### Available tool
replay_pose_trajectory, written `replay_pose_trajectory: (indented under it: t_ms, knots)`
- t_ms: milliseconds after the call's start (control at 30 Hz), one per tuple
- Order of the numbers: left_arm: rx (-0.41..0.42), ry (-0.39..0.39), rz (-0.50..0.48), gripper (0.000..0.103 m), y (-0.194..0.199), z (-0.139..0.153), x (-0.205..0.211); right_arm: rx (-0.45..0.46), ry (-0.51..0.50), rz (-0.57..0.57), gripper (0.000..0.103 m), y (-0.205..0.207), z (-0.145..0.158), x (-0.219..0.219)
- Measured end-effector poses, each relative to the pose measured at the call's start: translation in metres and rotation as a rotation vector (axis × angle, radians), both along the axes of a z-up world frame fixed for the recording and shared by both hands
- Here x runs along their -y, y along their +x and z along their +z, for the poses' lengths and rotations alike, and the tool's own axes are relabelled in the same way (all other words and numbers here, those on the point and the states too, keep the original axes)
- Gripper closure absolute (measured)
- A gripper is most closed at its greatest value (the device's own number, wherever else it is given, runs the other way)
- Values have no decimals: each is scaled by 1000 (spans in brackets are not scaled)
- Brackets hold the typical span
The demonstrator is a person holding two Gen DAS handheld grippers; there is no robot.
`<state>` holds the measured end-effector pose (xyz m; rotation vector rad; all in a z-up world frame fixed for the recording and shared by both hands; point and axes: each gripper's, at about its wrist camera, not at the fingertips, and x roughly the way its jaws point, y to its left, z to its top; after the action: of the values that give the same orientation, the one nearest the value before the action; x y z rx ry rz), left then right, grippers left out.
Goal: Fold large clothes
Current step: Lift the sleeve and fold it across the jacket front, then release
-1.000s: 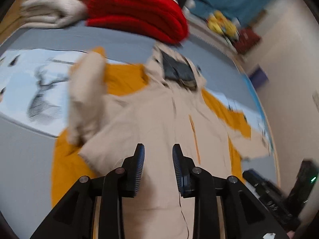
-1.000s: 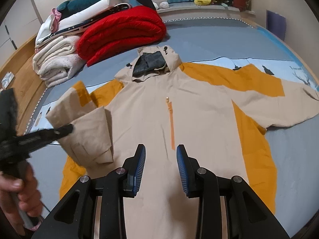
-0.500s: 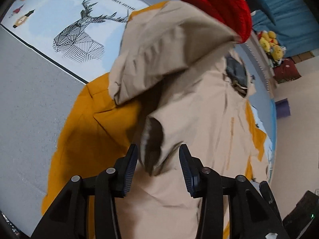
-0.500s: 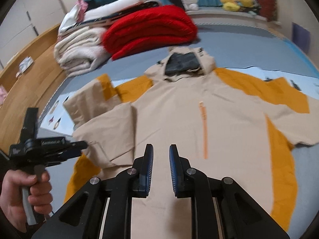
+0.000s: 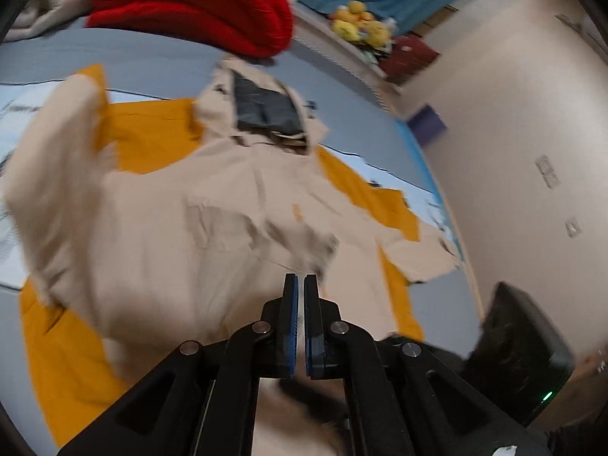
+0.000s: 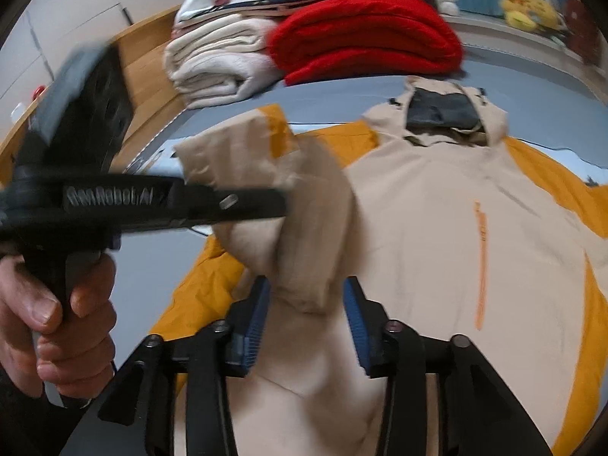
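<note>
A beige and orange hooded jacket point(image 6: 456, 235) lies face up on the grey bed, hood toward the far side; it also shows in the left wrist view point(image 5: 212, 205). My left gripper point(image 5: 299, 285) is shut on the beige left sleeve point(image 5: 307, 247) and holds it lifted over the jacket's body. In the right wrist view the left gripper point(image 6: 281, 199) shows from the side, with the sleeve point(image 6: 288, 197) hanging from it. My right gripper point(image 6: 307, 300) is open, its fingers on either side of the hanging sleeve end.
A folded red blanket point(image 6: 364, 34) and cream blankets point(image 6: 220, 60) are stacked at the head of the bed. Yellow plush toys point(image 5: 357, 24) sit on a ledge. A wooden bed frame point(image 6: 152, 60) runs along the left. The wall point(image 5: 513, 133) is on the right.
My left gripper closed on the sleeve and carried it up and across over the jacket. My right gripper opened wide and moved left around the hanging sleeve end.
</note>
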<state>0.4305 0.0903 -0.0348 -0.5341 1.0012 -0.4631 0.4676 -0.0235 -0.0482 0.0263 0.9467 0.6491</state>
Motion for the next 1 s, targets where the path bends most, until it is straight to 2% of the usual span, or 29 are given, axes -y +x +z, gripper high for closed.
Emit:
replay_pose_trajectory:
  t_ms: [100,200,367,433,533,667,700,733,767,800,867,933,1000]
  knots:
    - [-10,-16,-11,102,5,-2,4,2,-29,-19,59,4,-6,-5]
    - [-17,-20,41,102,8,-3,-8,-49,-89,-79,59,14,-19,-2]
    - [51,43,166,102,5,14,-42,-203,-171,-304,59,38,-50,32]
    - [93,89,234,102,3,23,-57,-286,-143,-369,59,44,-65,48]
    - [141,134,318,102,-1,31,-77,-389,-88,-389,59,47,-82,54]
    - [186,203,401,102,-3,39,-96,-453,-23,-373,59,48,-94,50]
    - [189,211,412,102,-5,39,-100,-456,-19,-374,59,50,-97,51]
    - [190,219,426,102,-6,39,-104,-451,-18,-376,66,50,-98,50]
    - [190,224,435,102,-8,40,-108,-446,-21,-373,81,50,-99,49]
    - [188,228,444,102,-9,40,-111,-442,-23,-370,83,50,-99,49]
    - [184,238,465,102,-9,38,-118,-415,-2,-368,96,50,-96,51]
    - [175,243,491,102,-11,37,-126,-382,23,-369,98,51,-88,56]
    - [161,250,514,102,-11,34,-131,-300,39,-396,98,51,-64,66]
